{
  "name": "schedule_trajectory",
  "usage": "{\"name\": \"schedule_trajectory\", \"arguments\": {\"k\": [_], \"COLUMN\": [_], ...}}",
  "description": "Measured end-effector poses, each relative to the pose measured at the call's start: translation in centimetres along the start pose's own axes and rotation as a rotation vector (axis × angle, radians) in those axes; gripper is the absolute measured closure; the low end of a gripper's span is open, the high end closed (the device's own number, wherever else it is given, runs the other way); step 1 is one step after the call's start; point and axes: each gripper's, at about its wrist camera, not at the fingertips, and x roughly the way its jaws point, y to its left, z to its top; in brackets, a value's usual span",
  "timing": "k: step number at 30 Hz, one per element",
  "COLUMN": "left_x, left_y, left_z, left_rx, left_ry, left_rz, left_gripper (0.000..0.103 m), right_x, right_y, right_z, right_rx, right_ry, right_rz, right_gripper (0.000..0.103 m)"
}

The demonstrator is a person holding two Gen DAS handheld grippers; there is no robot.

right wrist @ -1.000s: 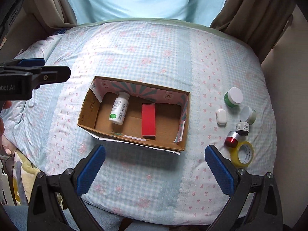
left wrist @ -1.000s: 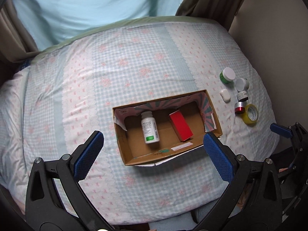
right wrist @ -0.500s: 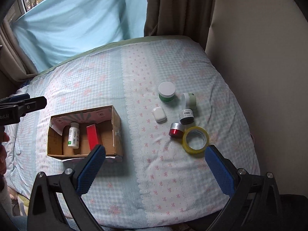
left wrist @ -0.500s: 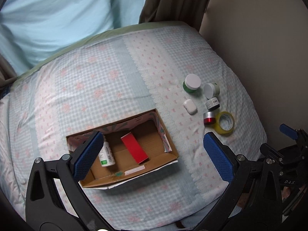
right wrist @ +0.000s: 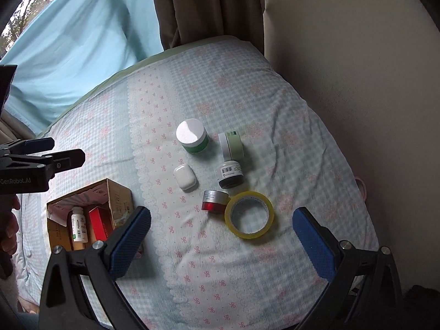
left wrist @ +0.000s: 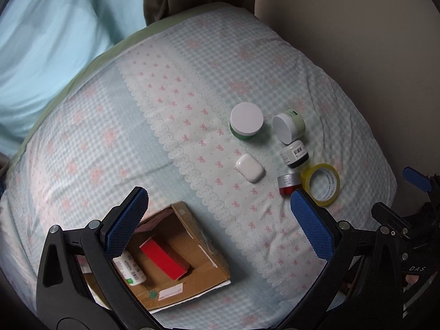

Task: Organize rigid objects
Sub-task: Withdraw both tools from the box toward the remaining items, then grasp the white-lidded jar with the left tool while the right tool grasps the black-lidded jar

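Six loose items lie grouped on the bed (right wrist: 288, 126), on its pale blue checked cover with pink bows, toward the side by the beige wall. A green jar with a white lid (right wrist: 192, 136) stands upright at the far end of the group. Just beside it a pale green jar (right wrist: 232, 145) lies tipped on its side. Nearer sits a dark jar with a barcode label (right wrist: 230, 174), and to its left a white earbud case (right wrist: 185, 177) lies flat, apart from the jars. A small red jar with a silver lid (right wrist: 214, 201) rests against the outer rim of a roll of yellow tape (right wrist: 249, 215), which lies flat with its hole upward.

Well apart from that group, a cardboard box (left wrist: 189, 225) sits open on the bed. Inside it a white pill bottle with a green label (right wrist: 78, 224) lies on its side next to a red box (left wrist: 165, 258), the two side by side.

Both tools hang above the bed with nothing between their blue pads. The left hand-held gripper (left wrist: 217, 225) is released, its jaws spread wide, one pad over the cardboard box and the other close to the red jar in its own view. The right hand-held gripper (right wrist: 220, 242) is likewise released and wide apart, hovering on the near side of the tape roll, touching none of the items.
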Motion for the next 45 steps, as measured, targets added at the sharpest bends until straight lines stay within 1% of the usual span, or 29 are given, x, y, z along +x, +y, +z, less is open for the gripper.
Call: {"name": "schedule_trajectory", "arguments": {"k": [6,10,13,16,19,21,22,24,27,28,29,30,32,33,34,36,37,38,39,40,41,45], "left_x": [8.5,13.8,17.5,20.2,22.1,23.5,24.2,25.1,25.9,26.2,26.4,26.7,27.3,27.6,27.8,28.1,28.3,28.4,28.7,28.7,28.8,28.9], "left_y": [-3.8,-5.4,-6.2,-6.5,-6.7,-7.0,-7.1,-7.2,-7.8,-8.0,-8.3,-8.5,-8.9,-9.1,-9.1,-9.1,-9.0,-9.1,-8.9,-9.0,-9.0,-8.5], "left_z": [3.8,5.4,6.0,6.6,7.2,7.7,7.8,8.1,8.4,8.4,8.5,8.5,8.5,8.4,8.4,8.5,8.5,8.6,8.8,8.9,8.8,9.2], "left_rx": [0.104,0.153,0.197,0.217,0.235,0.257,0.263,0.276,0.314,0.328,0.341,0.353,0.363,0.36,0.357,0.352,0.352,0.351,0.346,0.344,0.342,0.318], "left_ry": [0.076,0.129,0.17,0.19,0.184,0.198,0.211,0.215,0.2,0.196,0.193,0.193,0.205,0.213,0.217,0.219,0.221,0.225,0.23,0.23,0.227,0.221], "left_rz": [0.029,0.038,0.065,0.082,0.081,0.071,0.06,0.052,0.051,0.051,0.048,0.045,0.051,0.05,0.047,0.043,0.044,0.031,0.018,0.019,0.017,0.002], "left_gripper": [0.0,0.0,0.0,0.0,0.0,0.0,0.0,0.0,0.001,0.001,0.002,0.004,0.009,0.014,0.018,0.022,0.027,0.029,0.032,0.033,0.033,0.033], "right_x": [6.7,11.0,13.9,16.4,18.7,20.1,20.7,21.8,22.9,23.2,23.5,23.9,24.6,24.8,24.9,25.1,25.2,25.4,25.7,26.0,26.2,26.2], "right_y": [-2.5,-3.8,-4.1,-3.6,-3.0,-2.8,-2.7,-2.5,-2.3,-2.3,-2.2,-2.1,-2.1,-2.1,-2.2,-2.3,-2.2,-2.0,-1.8,-1.6,-1.5,-2.2], "right_z": [1.2,1.9,2.2,2.2,2.0,1.9,1.8,1.7,1.4,1.3,1.3,1.3,1.4,1.5,1.6,2.0,2.1,2.2,2.3,2.4,2.3,2.2], "right_rx": [0.037,0.043,0.04,0.011,-0.005,-0.003,-0.003,-0.005,-0.004,-0.003,-0.006,-0.011,-0.03,-0.037,-0.041,-0.049,-0.058,-0.069,-0.081,-0.092,-0.098,-0.069], "right_ry": [0.042,0.072,0.084,0.09,0.105,0.118,0.126,0.139,0.151,0.152,0.156,0.162,0.173,0.172,0.172,0.166,0.165,0.171,0.185,0.201,0.209,0.216], "right_rz": [0.018,0.016,0.037,0.039,0.023,0.021,0.018,0.014,0.013,0.013,0.009,0.001,-0.002,-0.004,-0.001,0.021,0.027,0.032,0.033,0.016,0.0,0.022], "right_gripper": [0.0,0.001,0.001,0.001,0.001,0.006,0.006,0.006,0.007,0.008,0.013,0.016,0.016,0.016,0.016,0.017,0.021,0.033,0.042,0.045,0.048,0.048]}}
